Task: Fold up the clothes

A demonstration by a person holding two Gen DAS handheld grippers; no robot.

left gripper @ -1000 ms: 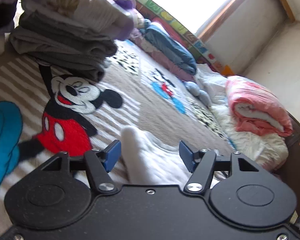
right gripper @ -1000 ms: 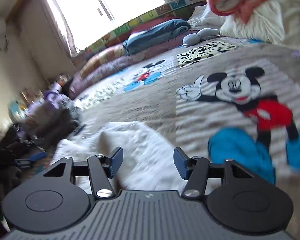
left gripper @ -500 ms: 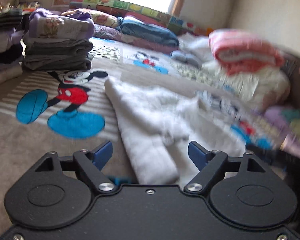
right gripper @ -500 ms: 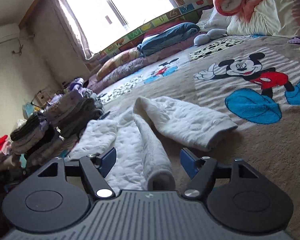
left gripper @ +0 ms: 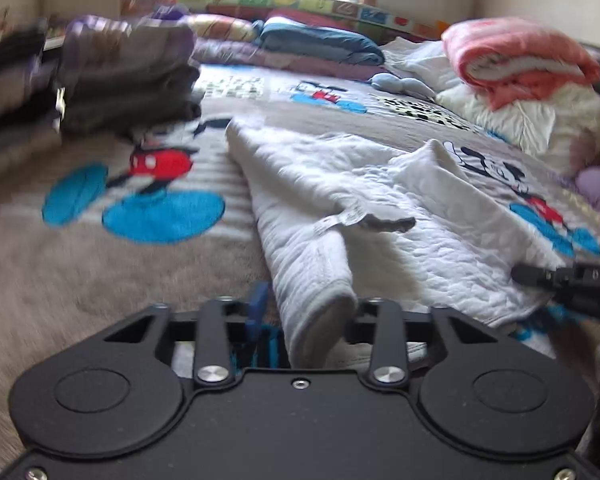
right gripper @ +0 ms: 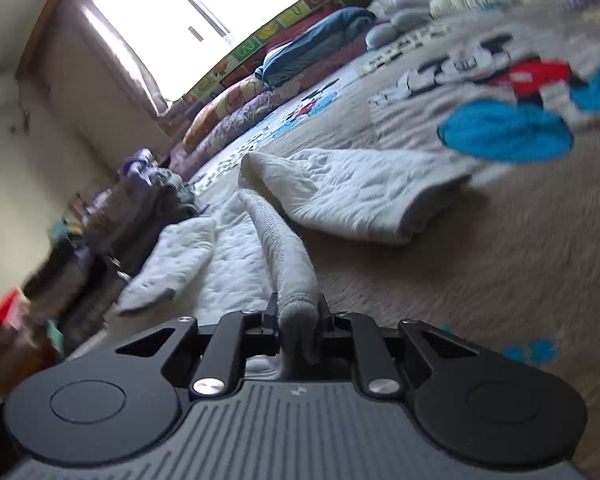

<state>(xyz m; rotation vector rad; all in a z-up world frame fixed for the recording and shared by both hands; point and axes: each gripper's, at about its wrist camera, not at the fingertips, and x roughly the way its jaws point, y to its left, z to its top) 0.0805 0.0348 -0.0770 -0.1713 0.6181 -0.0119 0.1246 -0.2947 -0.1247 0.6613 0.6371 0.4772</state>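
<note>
A: Where does the white garment lie?

B: On the bed, stretching straight ahead of both tools, long axis away from them. The left tool is closing on one near rolled edge, the right tool on the other; cloth sits between both jaws.

A: Room to move?

B: Bare cover ahead. Folded stacks stand off to the left tool's far left.

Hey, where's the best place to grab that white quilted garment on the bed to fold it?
Probably at the near hem of the white quilted garment, from the near edge of the bed. Its rolled hem edges point that way, and the left gripper and right gripper are already closing on them.
</note>
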